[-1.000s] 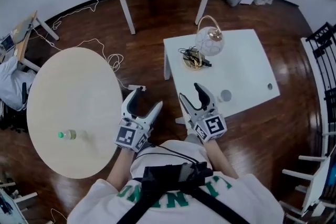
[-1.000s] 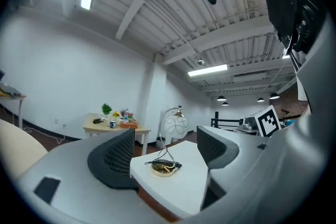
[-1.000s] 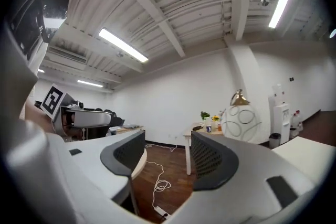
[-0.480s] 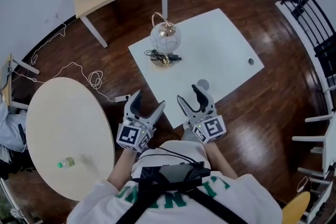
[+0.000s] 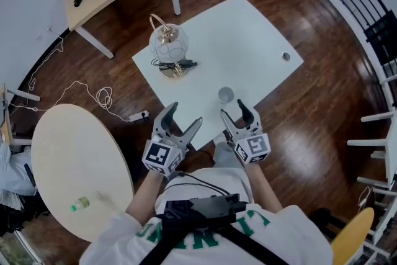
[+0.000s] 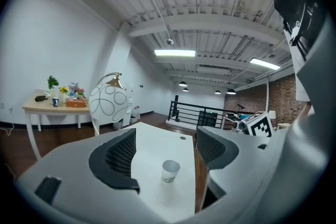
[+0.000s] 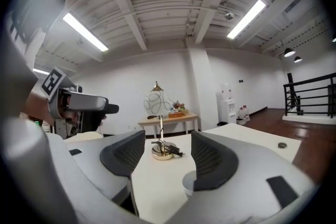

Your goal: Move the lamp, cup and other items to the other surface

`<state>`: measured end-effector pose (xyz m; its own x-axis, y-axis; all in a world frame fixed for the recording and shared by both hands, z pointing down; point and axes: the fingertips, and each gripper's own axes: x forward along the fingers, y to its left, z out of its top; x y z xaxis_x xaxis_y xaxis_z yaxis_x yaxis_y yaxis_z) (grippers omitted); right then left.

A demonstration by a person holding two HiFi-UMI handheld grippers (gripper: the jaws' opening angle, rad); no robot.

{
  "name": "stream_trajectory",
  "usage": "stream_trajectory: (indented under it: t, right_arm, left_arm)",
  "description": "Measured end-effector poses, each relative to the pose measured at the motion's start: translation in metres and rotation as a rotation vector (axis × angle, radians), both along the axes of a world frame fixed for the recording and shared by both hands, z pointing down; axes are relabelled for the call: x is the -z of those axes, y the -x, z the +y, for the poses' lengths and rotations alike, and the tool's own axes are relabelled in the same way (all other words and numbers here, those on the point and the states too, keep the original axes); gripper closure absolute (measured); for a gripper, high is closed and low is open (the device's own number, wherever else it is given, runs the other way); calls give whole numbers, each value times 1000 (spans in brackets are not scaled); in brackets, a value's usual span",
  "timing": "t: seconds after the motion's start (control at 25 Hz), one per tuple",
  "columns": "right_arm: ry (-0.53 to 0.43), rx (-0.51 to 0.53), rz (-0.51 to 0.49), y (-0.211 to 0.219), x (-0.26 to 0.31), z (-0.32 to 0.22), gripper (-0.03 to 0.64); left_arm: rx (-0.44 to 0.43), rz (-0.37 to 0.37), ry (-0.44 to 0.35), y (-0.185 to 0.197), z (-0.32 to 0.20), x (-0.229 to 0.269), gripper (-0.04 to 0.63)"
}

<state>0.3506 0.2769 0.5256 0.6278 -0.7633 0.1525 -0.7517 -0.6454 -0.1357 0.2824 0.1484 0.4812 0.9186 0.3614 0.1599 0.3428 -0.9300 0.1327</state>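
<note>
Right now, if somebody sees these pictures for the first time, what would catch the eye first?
Probably the globe lamp with its gold arch, standing near the left corner of the white table. Next, the small paper cup near the table's near edge, just ahead of the left hand-held gripper and the right hand-held gripper, both open.

You are in a loft-style office: dark wood floor (image 5: 322, 90), black railing (image 5: 366, 6) at upper right, ceiling strip lights (image 6: 175, 53), water dispenser (image 7: 224, 101) by the wall.
</note>
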Motion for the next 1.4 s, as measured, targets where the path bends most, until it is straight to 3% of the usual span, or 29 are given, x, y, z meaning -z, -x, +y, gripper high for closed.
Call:
stream_trajectory:
  t: [0.04, 0.08, 0.12, 0.28, 0.4, 0.52, 0.68, 0.72, 1.04, 1.4]
  right_arm:
    - [8, -37, -17, -8, -12, 9, 317]
    - [14, -65, -39, -14, -23, 17, 184]
    - [25, -80, -58, -19, -36, 22, 163]
    - [100, -85, -124, -34, -97, 30, 163]
    - [165, -23, -157, -44, -140, 21, 164]
    - [220, 34, -162, -55, -165, 1, 191]
    - [246, 25, -157, -68, -173, -13, 224]
    - [258, 25, -146, -71, -171, -16, 265]
    - [155, 88, -30, -51, -82, -42, 268]
    - [-5, 307, 54, 20, 21, -101, 272]
  left_arm:
    - [-17, -8, -5, -4, 6, -2, 236]
    - [-33, -18, -10, -8, 13, -1, 236]
    - [-42, -30, -13, -11, 19, 0, 236]
    - [-16, -58, -6, -22, 26, 0, 236]
    - [28, -81, 8, -26, 25, 6, 236]
    - [78, -86, -28, -22, 7, -2, 236]
    - [144, -87, -79, -5, -20, -16, 236]
    - [156, -85, -83, -2, -25, -16, 236]
    - [216, -56, -61, 25, -49, -5, 236]
    - [314, -12, -43, 66, -81, 2, 236]
